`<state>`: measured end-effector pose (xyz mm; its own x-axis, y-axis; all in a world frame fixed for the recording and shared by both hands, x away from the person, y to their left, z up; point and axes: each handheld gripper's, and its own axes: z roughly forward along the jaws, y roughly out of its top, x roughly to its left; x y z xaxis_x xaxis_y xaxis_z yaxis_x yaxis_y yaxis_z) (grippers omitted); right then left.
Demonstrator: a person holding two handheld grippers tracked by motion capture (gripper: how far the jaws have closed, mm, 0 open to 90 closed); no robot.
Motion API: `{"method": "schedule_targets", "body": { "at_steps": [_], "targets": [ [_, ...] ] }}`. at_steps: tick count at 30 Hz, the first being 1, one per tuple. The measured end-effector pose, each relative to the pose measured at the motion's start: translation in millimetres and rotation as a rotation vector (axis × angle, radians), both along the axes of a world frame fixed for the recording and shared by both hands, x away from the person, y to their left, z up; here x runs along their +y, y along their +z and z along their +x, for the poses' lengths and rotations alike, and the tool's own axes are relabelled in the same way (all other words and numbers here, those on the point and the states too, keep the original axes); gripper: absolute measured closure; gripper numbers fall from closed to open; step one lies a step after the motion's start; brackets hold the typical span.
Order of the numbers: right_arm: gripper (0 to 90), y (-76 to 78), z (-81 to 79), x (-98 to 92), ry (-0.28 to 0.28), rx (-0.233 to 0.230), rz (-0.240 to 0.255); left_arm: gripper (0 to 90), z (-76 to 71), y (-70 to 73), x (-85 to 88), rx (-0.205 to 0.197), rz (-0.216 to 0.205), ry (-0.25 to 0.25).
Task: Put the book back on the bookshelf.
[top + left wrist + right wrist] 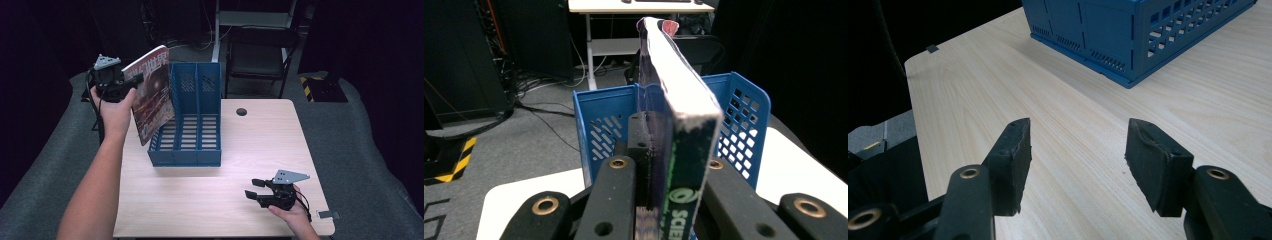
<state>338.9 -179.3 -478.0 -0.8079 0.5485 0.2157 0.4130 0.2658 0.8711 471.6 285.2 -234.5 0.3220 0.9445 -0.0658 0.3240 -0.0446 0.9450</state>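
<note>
Above the table's [200, 200] far left edge: magazine [152, 92], clamped upright in left gripper [131, 80], beside blue file rack [192, 125] (not yet slotted, both compartments vacant); right gripper [254, 188] idle, jaws apart, holding nothing.

Dark room: grey carpet [360, 145], a black chair [260, 55] beyond the pale wooden table [200, 200], white desk [639, 7] behind.

A pale wood-grain desk [260, 145] carries a blue slotted file rack [192, 125], standing left of its middle. A small dark round hole [241, 111] sits near the desk's far edge, right of the rack.
</note>
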Motion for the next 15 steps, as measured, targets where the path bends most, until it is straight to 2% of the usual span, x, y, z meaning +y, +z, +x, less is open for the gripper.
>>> {"method": "schedule_targets", "body": {
  "at_steps": [5,8,12,15],
  "targets": [
    [43.4,0.8,0.8,1.0,0.009,-0.014,0.005,84.1,5.6,-7.0,-3.3,-0.014,-0.003,0.014],
    [43.4,0.8,0.6,0.9,0.006,-0.006,0.007,84.1,8.9,-11.7,-6.1,-0.03,-0.006,0.026],
    [43.4,0.7,0.5,0.8,0.007,-0.006,0.011,84.1,15.2,-18.3,-8.1,-0.026,-0.004,0.04],
    [43.4,0.4,0.5,0.3,0.007,-0.004,0.012,84.1,19.5,-23.2,-9.8,-0.04,-0.008,0.053]
  ]
}}
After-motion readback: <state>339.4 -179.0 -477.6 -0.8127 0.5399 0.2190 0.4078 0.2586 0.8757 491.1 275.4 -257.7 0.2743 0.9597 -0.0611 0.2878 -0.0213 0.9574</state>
